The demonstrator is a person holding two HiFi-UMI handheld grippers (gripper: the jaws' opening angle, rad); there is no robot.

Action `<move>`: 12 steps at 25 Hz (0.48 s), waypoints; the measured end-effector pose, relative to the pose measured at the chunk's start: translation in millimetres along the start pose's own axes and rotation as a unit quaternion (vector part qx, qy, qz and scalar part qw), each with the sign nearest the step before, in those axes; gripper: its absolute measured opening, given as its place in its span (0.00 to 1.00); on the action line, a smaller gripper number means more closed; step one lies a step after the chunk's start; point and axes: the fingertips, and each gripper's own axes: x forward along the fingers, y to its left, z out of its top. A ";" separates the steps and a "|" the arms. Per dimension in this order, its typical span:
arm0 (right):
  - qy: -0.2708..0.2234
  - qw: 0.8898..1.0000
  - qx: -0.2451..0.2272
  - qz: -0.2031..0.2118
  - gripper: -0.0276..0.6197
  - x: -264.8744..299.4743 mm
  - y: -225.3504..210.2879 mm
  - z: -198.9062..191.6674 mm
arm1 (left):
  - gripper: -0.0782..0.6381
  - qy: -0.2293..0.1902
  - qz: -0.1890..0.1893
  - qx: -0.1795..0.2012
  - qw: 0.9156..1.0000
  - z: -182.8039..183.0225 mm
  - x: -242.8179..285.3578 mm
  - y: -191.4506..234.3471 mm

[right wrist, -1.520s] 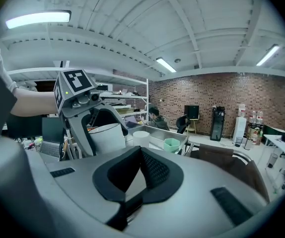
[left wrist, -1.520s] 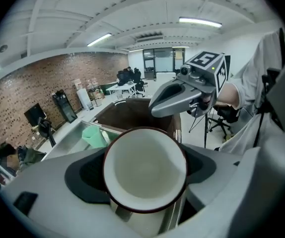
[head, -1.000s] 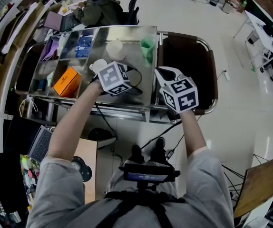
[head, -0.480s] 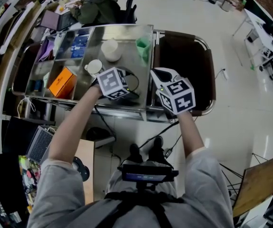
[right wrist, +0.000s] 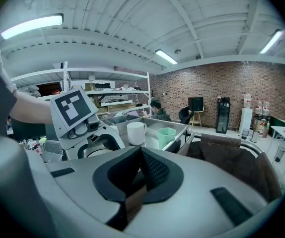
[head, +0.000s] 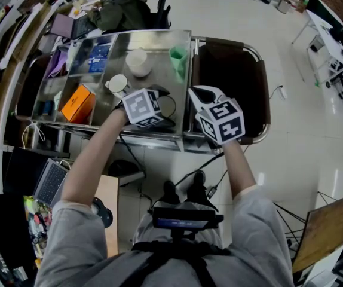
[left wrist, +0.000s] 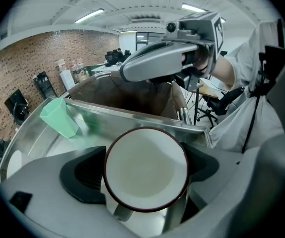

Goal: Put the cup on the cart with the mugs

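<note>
Left hand-held gripper is down over the cart. Its jaws have just been opening and now stand wide, with the cup between the pads. I read that as let go rather than squeezed.

The cup sits on the near side of the steel top, closer to me than the 2 white mugs and near them without touching. In the head view the marker cube hides it. Its base is out of sight, so I judge it set down but can't confirm that. If so, the placing is almost done, and what's left is lifting the left hand-held gripper straight off without clipping the rim or handle.

The right hand-held gripper has its pads pressed together on nothing and hangs by the cart's near rail.

- **Cup:** round, smooth white glaze by the look of it, with a thin dark red line around the lip and a stubby handle pointing back at the camera.
- **Cart top:** shiny stainless with a raised edge, slick enough to mirror the green cup.
- **Green cup:** angular, tapered, and looks like plastic.
- **Pads:** matte black and ribbed, probably rubber.
</note>
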 end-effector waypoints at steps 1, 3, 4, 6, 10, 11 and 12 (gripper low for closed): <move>-0.001 1.000 0.001 -0.001 0.03 -0.4 0.0 -0.1 | 0.78 -0.002 0.002 0.000 1.000 1.1 -0.9 0.4; -0.002 1.000 0.002 -0.001 0.03 -1.6 0.0 -0.2 | 0.79 -0.009 0.007 -0.003 1.000 4.6 -5.0 2.1; -0.003 1.000 0.003 -0.001 0.03 -2.2 0.3 -0.3 | 0.79 -0.011 0.009 -0.003 1.000 5.9 -7.3 2.8; -0.003 1.000 0.003 -0.002 0.03 -3.2 1.4 -0.4 | 0.79 -0.013 0.015 -0.002 1.000 6.5 -12.1 3.8; -0.006 1.000 0.003 -0.004 0.03 -5.5 2.6 1.9 | 0.79 -0.021 0.032 0.004 0.999 9.3 -28.8 3.0; -0.006 1.000 0.003 -0.006 0.03 -6.8 2.9 2.8 | 0.79 -0.024 0.036 0.006 0.999 10.8 -35.6 1.4; -0.006 1.000 0.003 -0.007 0.03 -8.3 3.6 3.7 | 0.79 -0.028 0.041 0.008 0.999 12.2 -43.5 -0.8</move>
